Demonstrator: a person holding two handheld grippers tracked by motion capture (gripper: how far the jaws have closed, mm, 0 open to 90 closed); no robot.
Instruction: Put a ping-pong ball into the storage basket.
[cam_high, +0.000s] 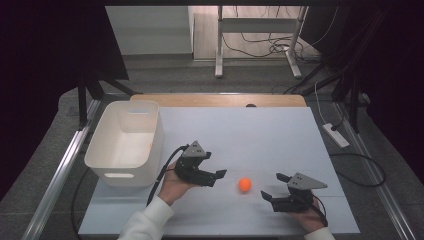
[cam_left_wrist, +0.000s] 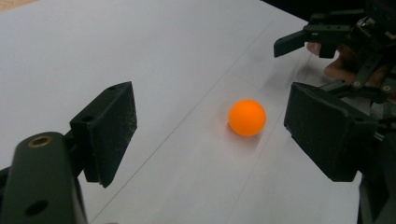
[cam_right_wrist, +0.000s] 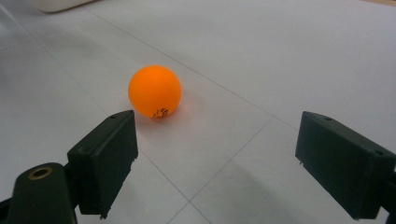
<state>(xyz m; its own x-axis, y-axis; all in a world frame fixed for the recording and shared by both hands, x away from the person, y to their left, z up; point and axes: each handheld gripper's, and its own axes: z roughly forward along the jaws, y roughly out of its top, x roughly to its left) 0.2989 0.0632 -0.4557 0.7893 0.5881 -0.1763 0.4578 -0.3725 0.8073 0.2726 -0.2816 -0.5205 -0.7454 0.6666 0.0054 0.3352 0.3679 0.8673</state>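
white table surface (cam_high: 260, 130) underneath everything, pale and marked with thin seam lines. white plastic bin (cam_high: 126, 142) well off to the far outer side of the left gripper, standing upright with its mouth facing up, nothing visible inside.

left gripper (cam_high: 220, 173) held in a hand (cam_high: 172, 186), jaws spread wide with nothing between the pads, aimed across the table toward the orange ball (cam_high: 244, 184); in the left gripper view, ball (cam_left_wrist: 247, 117) ahead of the jaws and nearer the right-hand pad, apart from both.

right gripper (cam_high: 273, 186) held low near the table, jaws likewise wide apart and gripping nothing; in the right gripper view, ball (cam_right_wrist: 154, 91) just beyond the left-hand pad, close but not touching.

ball resting on the table between the two grippers, just in front of both sets of jaws. round, so no long axis and no pointing direction to tell; small dark printed mark facing the right gripper, low on that side.
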